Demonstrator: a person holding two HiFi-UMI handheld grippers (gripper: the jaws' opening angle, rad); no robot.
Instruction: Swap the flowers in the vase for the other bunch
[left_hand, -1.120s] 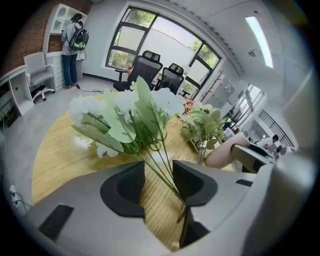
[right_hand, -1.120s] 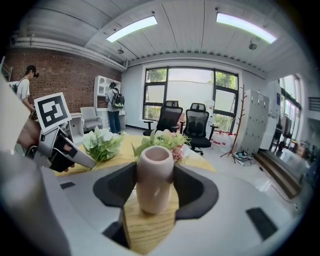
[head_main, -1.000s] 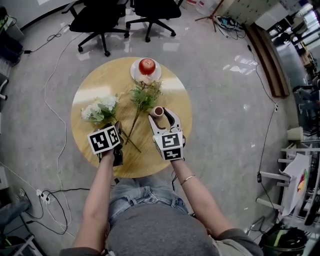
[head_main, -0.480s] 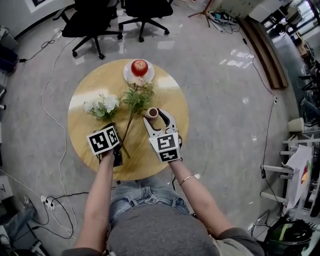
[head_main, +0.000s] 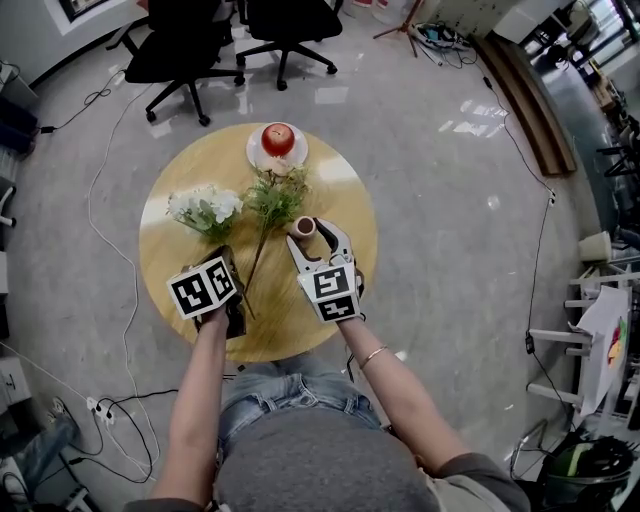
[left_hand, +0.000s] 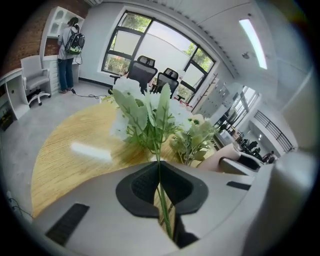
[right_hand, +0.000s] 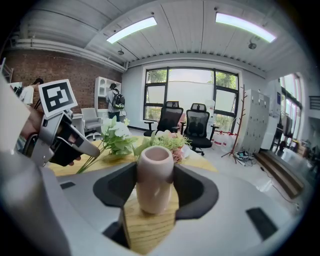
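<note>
**Left side.** Shut fully on the thin green stems of the white bunch (head_main: 207, 208), low on the stems: left claw (left_hand: 160, 197). Blossoms out beyond the jaws, toward the far left of the tabletop (head_main: 330, 190). Gripped at the stems, probably to spare the flower heads and keep the bunch steerable. Not determinable whether the blossoms are clear of the wood.

**Right side.** Spread wide around the pink vase (right_hand: 155, 175), pads against its sides: right claw (head_main: 318, 235). Vase upright, base on the tabletop, right of centre, mouth up and empty. Held this way most likely to steady a light, narrow vessel against tipping while stems are fed in.

**Centre.** Flat on the wood between the two claws: green bunch (head_main: 272, 197), heads far, stem end near. Out of the vase and set aside, so apparently the removed one.

**Far edge.** Plate (head_main: 255, 152) with a red apple (head_main: 278, 138), just beyond the flower heads, not involved.

**Next step, as judged.** Swing the stem ends over the vase mouth and lower in. Take care with the narrow opening.
</note>
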